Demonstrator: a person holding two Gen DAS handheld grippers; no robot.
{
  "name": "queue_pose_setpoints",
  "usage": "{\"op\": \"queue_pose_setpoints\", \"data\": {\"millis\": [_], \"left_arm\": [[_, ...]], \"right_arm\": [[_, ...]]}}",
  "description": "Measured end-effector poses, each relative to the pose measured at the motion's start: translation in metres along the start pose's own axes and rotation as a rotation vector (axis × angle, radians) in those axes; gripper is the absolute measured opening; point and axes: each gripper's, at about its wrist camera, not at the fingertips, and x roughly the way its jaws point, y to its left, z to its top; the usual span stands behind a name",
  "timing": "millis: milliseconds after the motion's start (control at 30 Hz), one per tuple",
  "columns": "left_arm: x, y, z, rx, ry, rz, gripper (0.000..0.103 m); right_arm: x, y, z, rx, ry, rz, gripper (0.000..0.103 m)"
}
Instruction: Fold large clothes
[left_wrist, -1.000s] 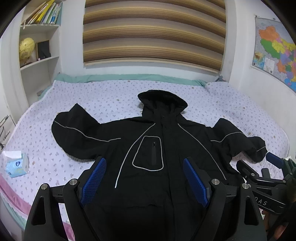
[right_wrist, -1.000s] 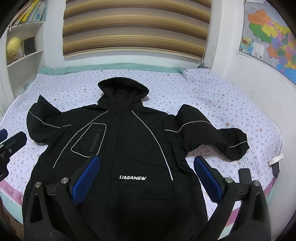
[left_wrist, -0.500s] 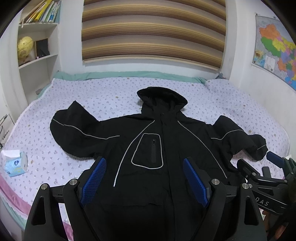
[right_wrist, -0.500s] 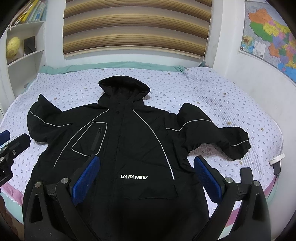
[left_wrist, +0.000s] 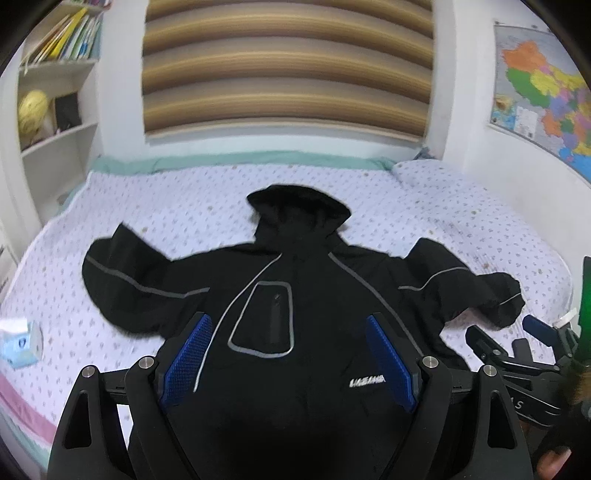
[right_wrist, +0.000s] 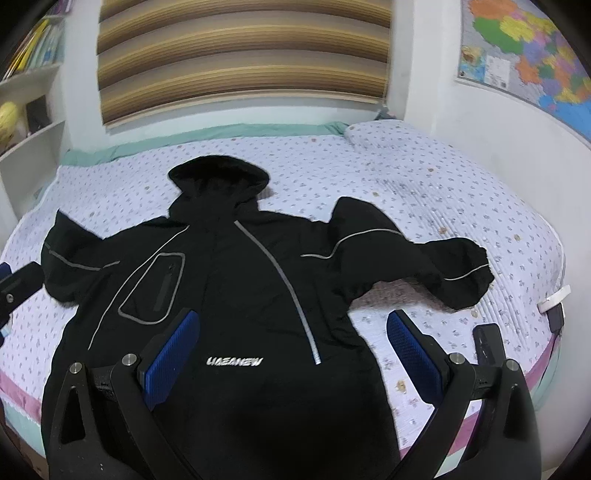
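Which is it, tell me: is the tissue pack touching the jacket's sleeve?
Apart. The left wrist view shows bare bedspread between the tissue pack and the jacket sleeve.

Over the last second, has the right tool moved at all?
Yes. The right tool has swung or slid rightward: in its own view the striped blind and wall map now sit further left than before.
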Motion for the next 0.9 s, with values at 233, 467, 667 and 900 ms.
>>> {"op": "queue_pose_setpoints", "data": {"millis": [233, 467, 667, 900], "left_arm": [[0.03, -0.052, 0.037, 0.066, -0.02, -0.073, 0.086], [0.159, -0.125, 0.041, 0.116, 0.141, -0.287, 0.086], [0.286, -0.175, 0.008, 0.088, 0.338, -0.395, 0.086], [0.364, -0.194, -0.04, 0.023, 0.447, -0.417, 0.084]], "right_arm": [[0.011, -0.071, 0.024, 0.094, -0.028, -0.039, 0.102], [0.08, -0.215, 0.027, 0.303, 0.05, -0.13, 0.1], [0.142, -0.328, -0.002, 0.482, 0.149, -0.201, 0.089], [0.187, -0.368, -0.013, 0.523, 0.191, -0.218, 0.089]]}}
